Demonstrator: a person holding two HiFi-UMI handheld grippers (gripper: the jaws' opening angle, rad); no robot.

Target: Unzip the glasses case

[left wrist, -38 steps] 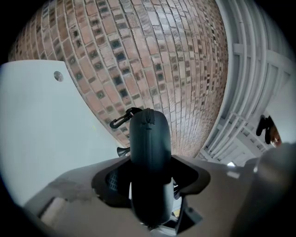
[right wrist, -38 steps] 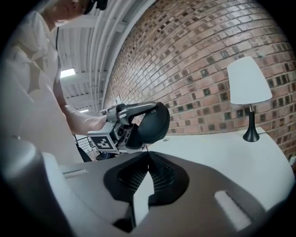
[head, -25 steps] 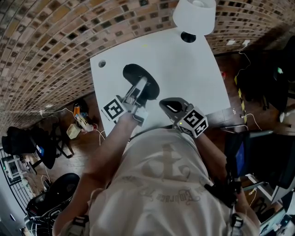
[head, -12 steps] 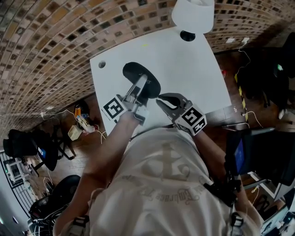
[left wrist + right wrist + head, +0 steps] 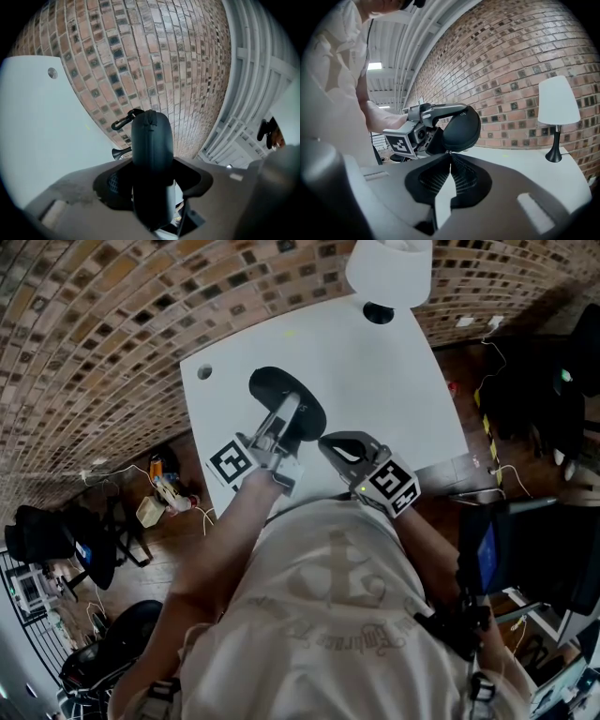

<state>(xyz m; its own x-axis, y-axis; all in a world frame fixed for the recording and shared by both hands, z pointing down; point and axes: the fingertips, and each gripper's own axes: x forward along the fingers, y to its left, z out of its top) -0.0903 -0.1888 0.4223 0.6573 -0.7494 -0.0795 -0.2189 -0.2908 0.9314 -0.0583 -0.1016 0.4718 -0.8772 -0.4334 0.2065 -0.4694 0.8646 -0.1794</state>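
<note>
The black oval glasses case (image 5: pixel 281 392) hangs above the white table (image 5: pixel 394 381), and my left gripper (image 5: pixel 289 416) is shut on its near end. In the left gripper view the case (image 5: pixel 152 140) stands between the jaws with its zipper seam facing up and a clip (image 5: pixel 123 119) at its far end. My right gripper (image 5: pixel 323 441) is shut, its tips against the case's lower edge (image 5: pixel 461 126). In the right gripper view the closed tips (image 5: pixel 450 153) pinch a small zipper pull at the seam.
A white lamp (image 5: pixel 389 273) with a black base (image 5: pixel 379 313) stands at the table's far edge; it also shows in the right gripper view (image 5: pixel 558 108). A brick wall runs behind the table. The table has a small hole (image 5: pixel 204 372) near its left corner.
My right gripper has edged up and left to the case's edge. The left gripper and the case have stayed where they were.
</note>
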